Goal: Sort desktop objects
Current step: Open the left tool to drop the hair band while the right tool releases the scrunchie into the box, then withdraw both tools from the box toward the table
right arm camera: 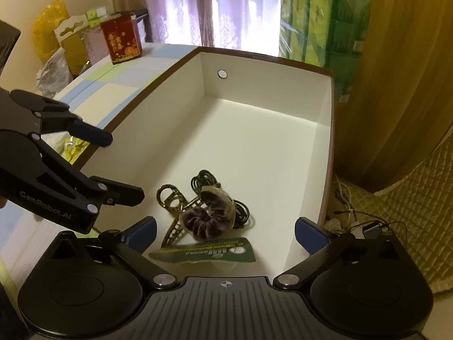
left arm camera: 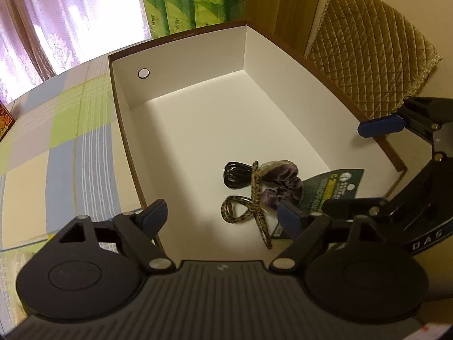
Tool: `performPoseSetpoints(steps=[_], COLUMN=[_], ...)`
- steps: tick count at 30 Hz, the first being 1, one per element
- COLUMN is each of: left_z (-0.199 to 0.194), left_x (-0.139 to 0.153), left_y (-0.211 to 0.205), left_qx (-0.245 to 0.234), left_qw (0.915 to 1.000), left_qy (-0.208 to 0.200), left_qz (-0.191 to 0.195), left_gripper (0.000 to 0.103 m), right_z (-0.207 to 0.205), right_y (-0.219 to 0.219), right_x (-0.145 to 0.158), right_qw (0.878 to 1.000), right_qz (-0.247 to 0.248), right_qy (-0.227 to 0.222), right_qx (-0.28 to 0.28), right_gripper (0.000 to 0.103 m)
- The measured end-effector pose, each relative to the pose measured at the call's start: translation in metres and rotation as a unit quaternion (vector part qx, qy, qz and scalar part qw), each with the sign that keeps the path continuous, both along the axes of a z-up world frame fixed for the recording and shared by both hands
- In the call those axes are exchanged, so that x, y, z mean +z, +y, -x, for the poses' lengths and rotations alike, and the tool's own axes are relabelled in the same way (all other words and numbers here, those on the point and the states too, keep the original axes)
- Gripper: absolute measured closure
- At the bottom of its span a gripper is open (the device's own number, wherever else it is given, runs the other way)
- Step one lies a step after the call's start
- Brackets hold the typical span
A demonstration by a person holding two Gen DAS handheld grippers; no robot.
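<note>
Four items lie bunched low in the frame inside the white box (right arm camera: 325, 147): one hair claw (right arm camera: 170, 201), one black cable coil (left arm camera: 235, 175), one purple scrunchie (right arm camera: 209, 218), one green card (right arm camera: 203, 253). Both the left tool (left arm camera: 220, 215) and right tool (right arm camera: 225, 233) hang above them, wide open, empty. Drop-off looks finished; next comes fetching another object from the tabletop (left arm camera: 56, 153).

At nine o'clock in my right wrist view I read "GenRobot.AI" on the black left gripper (right arm camera: 124, 167) arm. At four o'clock in my left view, "DAS" stands on the black right gripper (left arm camera: 334, 170) body. Other print stays illegible.
</note>
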State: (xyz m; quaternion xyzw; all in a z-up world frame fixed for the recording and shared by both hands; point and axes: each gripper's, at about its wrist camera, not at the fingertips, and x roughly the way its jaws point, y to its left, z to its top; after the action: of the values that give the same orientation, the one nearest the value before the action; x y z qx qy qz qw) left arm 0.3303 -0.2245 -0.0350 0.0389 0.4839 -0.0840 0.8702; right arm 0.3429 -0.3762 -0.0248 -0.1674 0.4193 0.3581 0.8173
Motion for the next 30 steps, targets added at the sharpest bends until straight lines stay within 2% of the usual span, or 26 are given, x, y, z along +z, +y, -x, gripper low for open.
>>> performPoseSetpoints(steps=[6,15,30], left_z=[0.013,0.028,0.055], left_x=[0.012,0.025,0.035], left_y=[-0.003,0.003,0.02], left_qx=[0.001,0.013,0.015], left_qw=[0.9999,0.9997,0.9996], left_qy=[-0.013,-0.021,-0.024], left_qz=[-0.003,-0.005,-0.004], left_gripper=[0.01,0.005,0.005], right_z=[0.012,0.024,0.052], right_y=[-0.003,-0.007,0.001], right_x=[0.006,0.012,0.019], right_qw=[1.0,0.999,0.997], right_qz=[-0.005,-0.023,-0.04], right_qy=[-0.017,-0.017,-0.014], right_qx=[-0.008,-0.032,-0.069], right_gripper=[0.002,0.002,0.002])
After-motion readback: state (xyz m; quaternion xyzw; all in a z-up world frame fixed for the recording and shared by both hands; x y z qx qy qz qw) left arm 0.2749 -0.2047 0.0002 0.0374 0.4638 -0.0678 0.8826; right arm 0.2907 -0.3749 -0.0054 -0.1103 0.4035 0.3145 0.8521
